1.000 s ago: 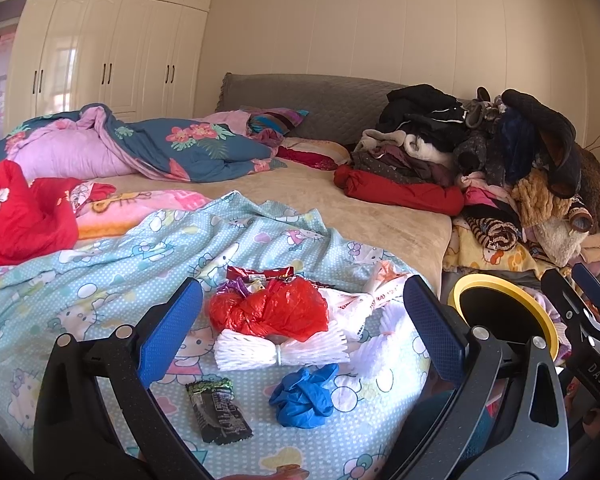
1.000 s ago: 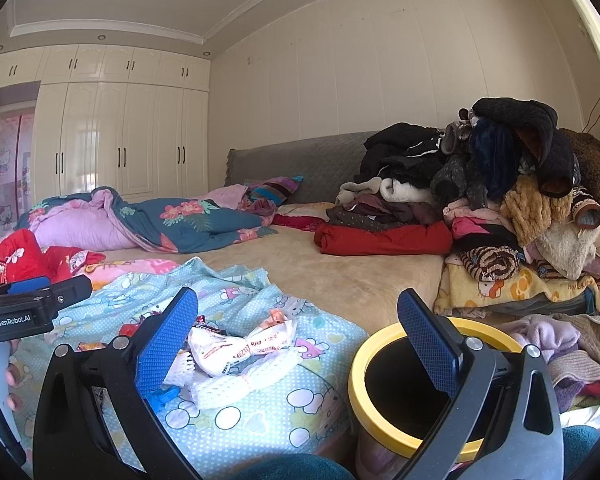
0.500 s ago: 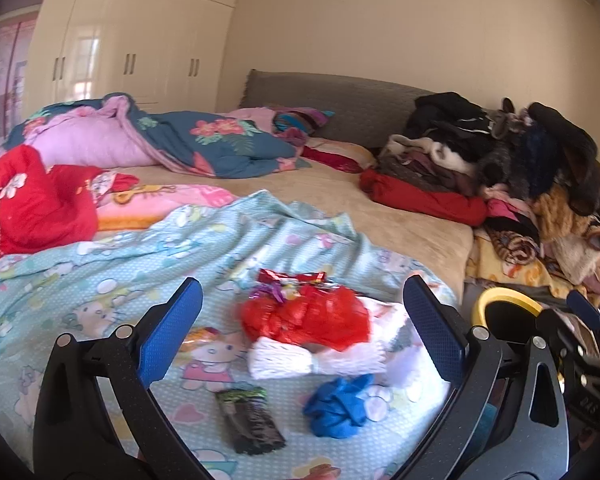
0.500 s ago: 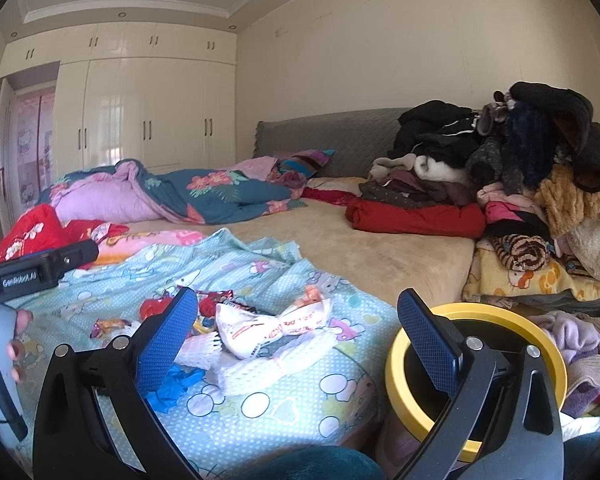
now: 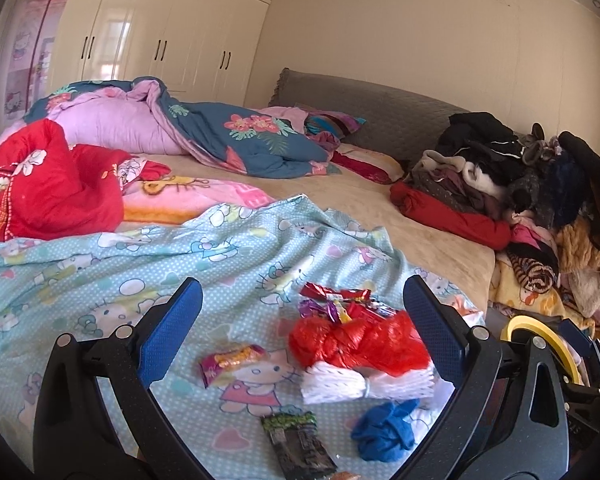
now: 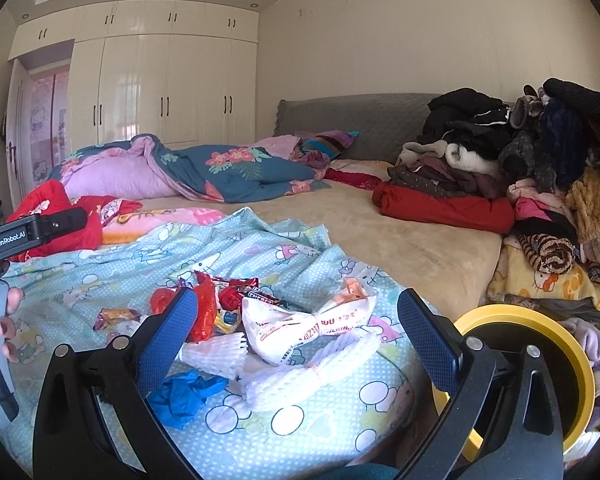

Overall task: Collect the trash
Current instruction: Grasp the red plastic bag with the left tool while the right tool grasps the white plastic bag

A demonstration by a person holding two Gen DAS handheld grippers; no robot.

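Trash lies in a heap on the light blue cartoon sheet (image 5: 100, 264): a red plastic bag (image 5: 360, 340), white foam netting (image 5: 364, 382), a crumpled blue glove (image 5: 384, 430), a dark wrapper (image 5: 298, 446), a small pink-yellow wrapper (image 5: 232, 360) and red snack wrappers (image 5: 336, 294). My left gripper (image 5: 300, 336) is open and empty above the heap. My right gripper (image 6: 298, 340) is open and empty, with a white printed bag (image 6: 304, 328), foam netting (image 6: 312, 372) and the blue glove (image 6: 184, 396) before it. The yellow-rimmed bin (image 6: 540, 364) stands beside the bed at the right.
A pile of clothes (image 6: 520, 168) fills the bed's right side. A blue floral duvet (image 5: 220, 140) and a red blanket (image 5: 48, 184) lie at the left. White wardrobes (image 6: 160, 88) stand behind. The left gripper's body (image 6: 24, 236) shows at the right view's left edge.
Both views have swung left and come closer to the heap. The bin has slid toward the right edge of each view. Both grippers stay open.
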